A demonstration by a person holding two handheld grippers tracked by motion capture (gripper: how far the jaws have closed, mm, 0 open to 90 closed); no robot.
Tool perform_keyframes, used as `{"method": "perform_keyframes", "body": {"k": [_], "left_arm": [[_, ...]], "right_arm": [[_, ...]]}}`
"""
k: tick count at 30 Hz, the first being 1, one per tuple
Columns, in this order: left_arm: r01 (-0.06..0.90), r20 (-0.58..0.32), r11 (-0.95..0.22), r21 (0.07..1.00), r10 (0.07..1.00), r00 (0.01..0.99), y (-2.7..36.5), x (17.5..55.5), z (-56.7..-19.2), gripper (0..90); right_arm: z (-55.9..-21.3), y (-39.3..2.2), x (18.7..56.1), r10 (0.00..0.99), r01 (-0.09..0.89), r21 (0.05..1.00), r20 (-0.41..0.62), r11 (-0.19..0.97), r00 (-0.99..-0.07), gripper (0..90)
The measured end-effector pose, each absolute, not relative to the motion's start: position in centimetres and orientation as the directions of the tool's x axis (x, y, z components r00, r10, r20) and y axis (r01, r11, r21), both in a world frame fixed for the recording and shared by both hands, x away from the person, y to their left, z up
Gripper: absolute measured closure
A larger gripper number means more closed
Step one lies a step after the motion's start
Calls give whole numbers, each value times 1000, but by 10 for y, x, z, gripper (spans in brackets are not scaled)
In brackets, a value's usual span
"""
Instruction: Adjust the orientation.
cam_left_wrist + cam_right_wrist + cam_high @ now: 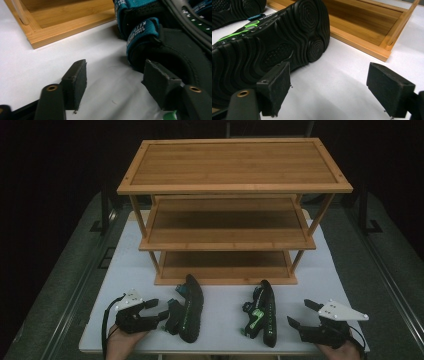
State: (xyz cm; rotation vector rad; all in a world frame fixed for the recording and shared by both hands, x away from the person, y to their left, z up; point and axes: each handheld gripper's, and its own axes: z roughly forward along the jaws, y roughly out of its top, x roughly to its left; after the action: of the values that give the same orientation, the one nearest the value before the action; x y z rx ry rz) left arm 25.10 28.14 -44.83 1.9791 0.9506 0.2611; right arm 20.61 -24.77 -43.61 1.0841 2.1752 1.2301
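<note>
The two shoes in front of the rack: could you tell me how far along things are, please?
Nothing looks done: all three shelves of the wooden rack are bare. Both shoes, left and right, lie on their sides on the table. The left hand-held gripper is open beside the left shoe; the right hand-held gripper is open, holding nothing.

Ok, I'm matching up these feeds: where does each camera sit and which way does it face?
High view: above the person's side, looking forward and down at the bamboo rack, both sandals, both hands.
Left gripper view: rides the left gripper, facing the left sandal; open jaws show.
Right gripper view: rides the right gripper, facing the right sandal; open jaws show.
All share the rack's bottom shelf.
</note>
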Motion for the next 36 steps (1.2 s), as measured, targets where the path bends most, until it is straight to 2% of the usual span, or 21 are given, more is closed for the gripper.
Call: {"method": "perform_keyframes", "body": {"k": [18, 36], "left_arm": [[511, -182, -347, 787, 660, 729, 258, 258, -444, 642], [479, -206, -313, 820, 620, 757, 247, 258, -428, 607]], "right_arm": [[-436, -246, 206, 788, 418, 855, 18, 307, -615, 186], [-433, -244, 204, 790, 407, 861, 9, 306, -613, 187]]}}
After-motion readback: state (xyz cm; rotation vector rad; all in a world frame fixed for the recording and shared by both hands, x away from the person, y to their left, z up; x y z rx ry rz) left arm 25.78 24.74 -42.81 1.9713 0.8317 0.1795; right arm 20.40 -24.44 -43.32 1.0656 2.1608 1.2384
